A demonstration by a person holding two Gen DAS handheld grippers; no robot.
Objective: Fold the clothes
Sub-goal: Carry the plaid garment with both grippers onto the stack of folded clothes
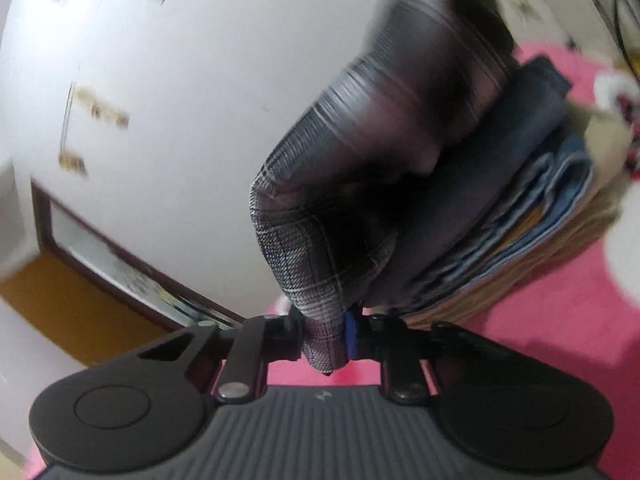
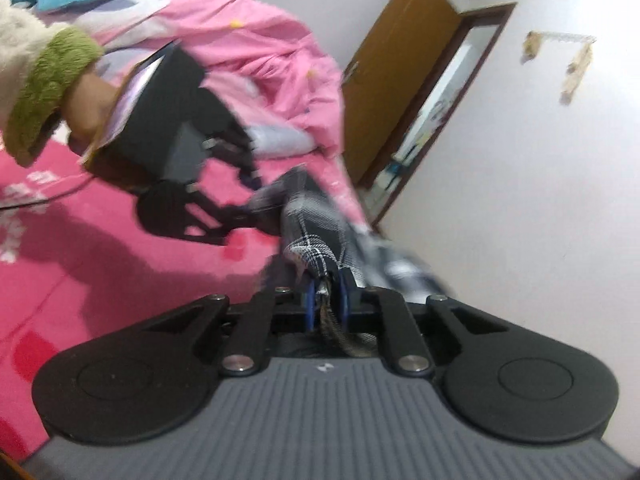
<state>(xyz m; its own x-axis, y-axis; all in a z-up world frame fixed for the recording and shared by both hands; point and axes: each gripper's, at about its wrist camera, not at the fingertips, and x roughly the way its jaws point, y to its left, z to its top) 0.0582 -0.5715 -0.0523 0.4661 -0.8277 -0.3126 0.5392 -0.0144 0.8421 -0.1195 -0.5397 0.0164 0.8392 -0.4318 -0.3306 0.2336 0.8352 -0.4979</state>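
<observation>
Garment: grey-and-white plaid woven cloth (image 1: pixel 316 248), lifted clear of the bed and strung between the two grippers; its upper part is blurred.
Left gripper (image 1: pixel 324 338): clenched on a folded corner of the plaid cloth, the fabric pinched between the blue pads (image 1: pixel 351 336) with a short tip sticking out below them.
Right gripper (image 2: pixel 325 304): clamped on another edge of the same cloth, blue pads (image 2: pixel 309 306) pressing from both sides, loose weave trailing back toward the body.
Left hand (image 2: pixel 90 104): seen from the right wrist view, wrapped round the left gripper's handle, cream fleece sleeve with green cuff (image 2: pixel 44 88) above it.
Bed surface: hot-pink spread with pale printed marks (image 2: pixel 100 272), open and flat under both tools.
Stack: folded clothes pile of navy, light-blue denim and tan layers (image 1: pixel 520 224), just beside the hanging cloth, its folded edges facing the left camera.
Bedding heap: pink quilt with blue patches (image 2: pixel 256 44), behind the left gripper.
Boundary: white wall (image 1: pixel 180 100); brown wooden door with dark frame (image 2: pixel 396 60), ajar.
</observation>
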